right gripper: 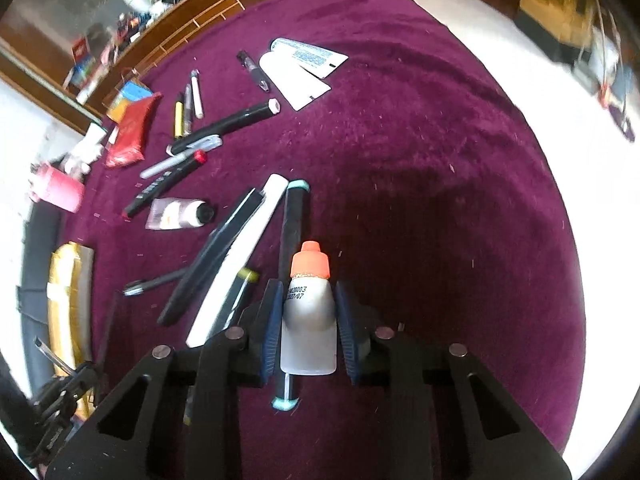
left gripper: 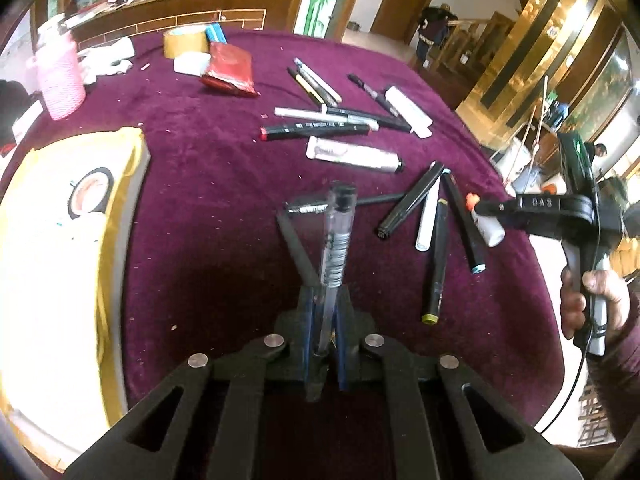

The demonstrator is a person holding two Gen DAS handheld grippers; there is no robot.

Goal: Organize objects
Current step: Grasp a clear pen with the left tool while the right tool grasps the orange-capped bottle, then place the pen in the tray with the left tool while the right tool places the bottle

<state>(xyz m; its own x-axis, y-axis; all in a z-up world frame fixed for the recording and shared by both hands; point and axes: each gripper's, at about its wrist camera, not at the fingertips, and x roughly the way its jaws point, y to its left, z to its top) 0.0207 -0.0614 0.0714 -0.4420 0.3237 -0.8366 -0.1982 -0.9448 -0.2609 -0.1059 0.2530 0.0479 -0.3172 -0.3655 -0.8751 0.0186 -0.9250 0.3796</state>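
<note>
My left gripper [left gripper: 325, 298] is shut on a clear plastic pen [left gripper: 337, 232], which sticks up out of the jaws above the purple tablecloth [left gripper: 200, 184]. My right gripper [right gripper: 308, 304] has its blue pads [right gripper: 273, 320] against both sides of a small white bottle with an orange cap [right gripper: 310, 312]. The left wrist view shows that gripper [left gripper: 486, 210] at the right with the bottle [left gripper: 489, 232] in it, held by a hand [left gripper: 592, 300]. A black marker with teal ends [right gripper: 294, 216] lies under the bottle. Several markers and pens [left gripper: 434, 248] lie loose beside it.
More markers [left gripper: 316, 130] and a silver tube [left gripper: 356, 157] lie mid-table. A yellow and white box [left gripper: 60, 248] fills the left side. A pink container [left gripper: 60, 76], a tape roll [left gripper: 186, 42] and a red packet [left gripper: 230, 68] stand at the back. The table's round edge [right gripper: 560, 216] curves along the right.
</note>
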